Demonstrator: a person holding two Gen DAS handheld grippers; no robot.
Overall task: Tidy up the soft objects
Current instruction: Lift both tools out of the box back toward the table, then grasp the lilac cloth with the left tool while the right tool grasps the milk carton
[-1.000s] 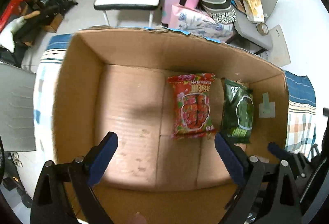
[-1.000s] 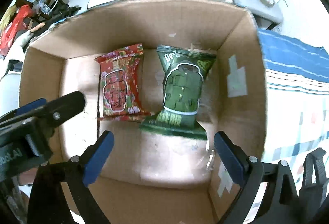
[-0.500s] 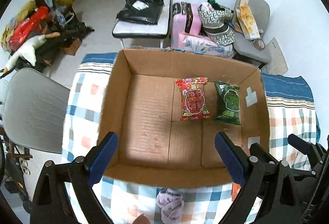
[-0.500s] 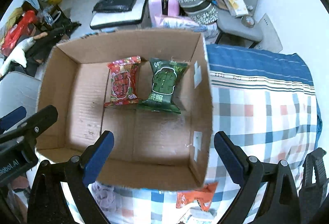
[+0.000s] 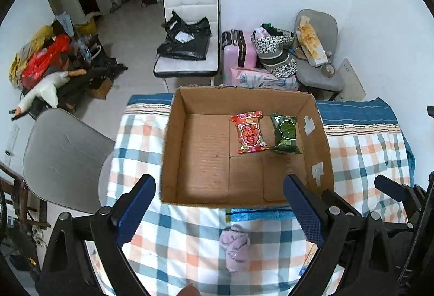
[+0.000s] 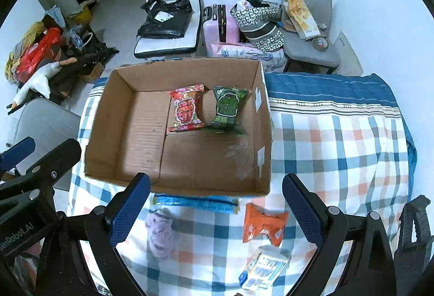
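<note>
An open cardboard box (image 5: 173, 133) (image 6: 263, 160) stands on a checked cloth. Inside lie a red snack packet (image 5: 250, 131) (image 6: 187, 111) and a green snack packet (image 5: 286, 133) (image 6: 227, 110), side by side at the far right. In front of the box lie a blue packet (image 6: 194, 202) (image 5: 257, 213), a lilac soft bundle (image 5: 234, 247) (image 6: 160, 232), an orange packet (image 6: 263, 224) and a white-blue packet (image 6: 261, 270). My left gripper (image 5: 219, 210) and right gripper (image 6: 215, 210) are open and empty, high above the box's near edge.
The checked cloth (image 6: 339, 149) stretches to the right of the box. A grey chair (image 5: 65, 157) stands at the left. Behind are a white chair with a black bag (image 5: 187, 38), a pink suitcase (image 5: 238, 54) and a grey chair with clutter (image 5: 317, 51).
Both grippers have pulled up and back out of the box. The box now looks small, and the loose items in front of it have come into view.
</note>
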